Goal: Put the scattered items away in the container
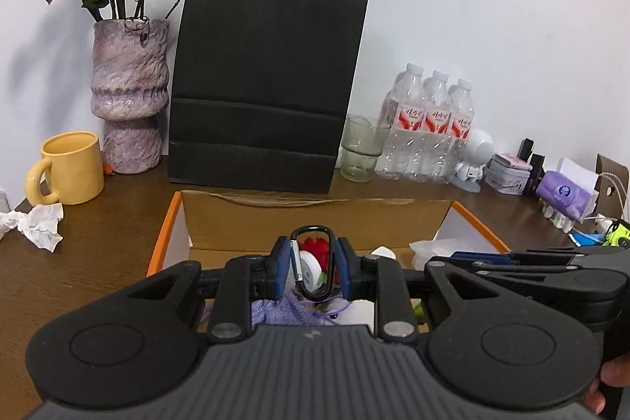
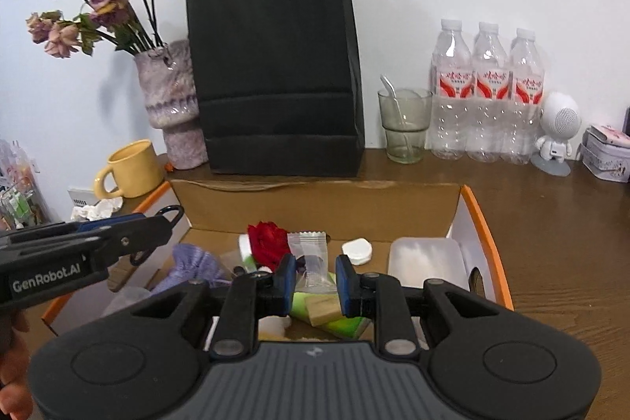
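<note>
An open cardboard box with orange edges (image 1: pixel 173 219) (image 2: pixel 478 215) sits on the brown table. My left gripper (image 1: pixel 313 264) is shut on a black carabiner (image 1: pixel 315 233) and holds it above the box. Below it lie a white tape roll (image 1: pixel 309 270), a red fabric rose (image 2: pixel 269 241) and a purple knitted pouch (image 2: pixel 193 264). My right gripper (image 2: pixel 315 280) is open above the box, its fingers either side of a clear wrapped sachet (image 2: pixel 311 258). A green packet (image 2: pixel 334 317), a white round case (image 2: pixel 356 250) and a white tray (image 2: pixel 425 258) also lie in the box.
A black paper bag (image 1: pixel 267 85) stands behind the box against the wall. Left are a vase of dried roses (image 1: pixel 128 93), a yellow mug (image 1: pixel 69 168) and crumpled tissue (image 1: pixel 37 225). Right are a glass (image 2: pixel 403 123), water bottles (image 2: pixel 488 93), a white speaker figure (image 2: pixel 557 132) and a tin (image 2: pixel 606 158).
</note>
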`<action>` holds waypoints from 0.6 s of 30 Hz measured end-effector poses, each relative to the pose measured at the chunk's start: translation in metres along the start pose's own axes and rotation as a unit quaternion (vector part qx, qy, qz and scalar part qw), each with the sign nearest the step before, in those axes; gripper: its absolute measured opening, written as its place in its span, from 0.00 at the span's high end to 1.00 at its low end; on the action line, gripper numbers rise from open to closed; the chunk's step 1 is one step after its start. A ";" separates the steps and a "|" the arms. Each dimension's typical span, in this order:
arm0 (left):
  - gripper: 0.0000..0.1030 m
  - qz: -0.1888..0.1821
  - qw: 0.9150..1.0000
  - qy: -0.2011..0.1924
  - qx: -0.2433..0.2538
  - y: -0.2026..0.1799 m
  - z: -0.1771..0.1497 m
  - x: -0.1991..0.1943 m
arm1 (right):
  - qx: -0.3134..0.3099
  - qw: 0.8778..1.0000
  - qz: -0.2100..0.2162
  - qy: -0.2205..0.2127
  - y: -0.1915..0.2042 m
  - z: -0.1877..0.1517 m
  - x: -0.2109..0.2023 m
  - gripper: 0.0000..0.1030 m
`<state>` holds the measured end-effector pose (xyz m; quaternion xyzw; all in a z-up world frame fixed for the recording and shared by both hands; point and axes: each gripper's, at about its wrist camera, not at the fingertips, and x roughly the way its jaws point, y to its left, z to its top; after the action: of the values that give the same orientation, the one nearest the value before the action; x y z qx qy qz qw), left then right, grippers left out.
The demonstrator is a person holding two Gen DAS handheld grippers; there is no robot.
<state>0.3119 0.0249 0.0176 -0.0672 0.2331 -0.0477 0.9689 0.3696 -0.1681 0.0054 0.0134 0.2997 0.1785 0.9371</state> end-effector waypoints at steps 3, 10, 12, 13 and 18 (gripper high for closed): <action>0.42 0.001 1.000 0.005 -0.004 0.001 0.001 -0.001 | 0.008 1.000 -0.010 0.009 -0.003 0.001 0.000 0.49; 0.00 0.034 0.999 -0.014 0.018 -0.006 0.006 -0.013 | -0.008 0.999 -0.033 0.017 -0.002 0.006 -0.012 0.00; 0.00 0.027 1.000 -0.005 0.010 -0.005 0.007 -0.013 | -0.012 0.999 -0.035 0.020 -0.001 0.007 -0.014 0.00; 0.00 0.024 1.000 -0.002 0.007 -0.004 0.007 -0.013 | -0.014 0.999 -0.038 0.020 0.000 0.007 -0.014 0.00; 0.00 0.028 1.000 0.004 -0.002 -0.002 0.008 -0.012 | -0.015 0.999 -0.041 0.021 0.001 0.007 -0.016 0.00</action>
<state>0.3045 0.0255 0.0301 -0.0621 0.2384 -0.0207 0.9690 0.3609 -0.1719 0.0208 -0.0170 0.3165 0.1445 0.9374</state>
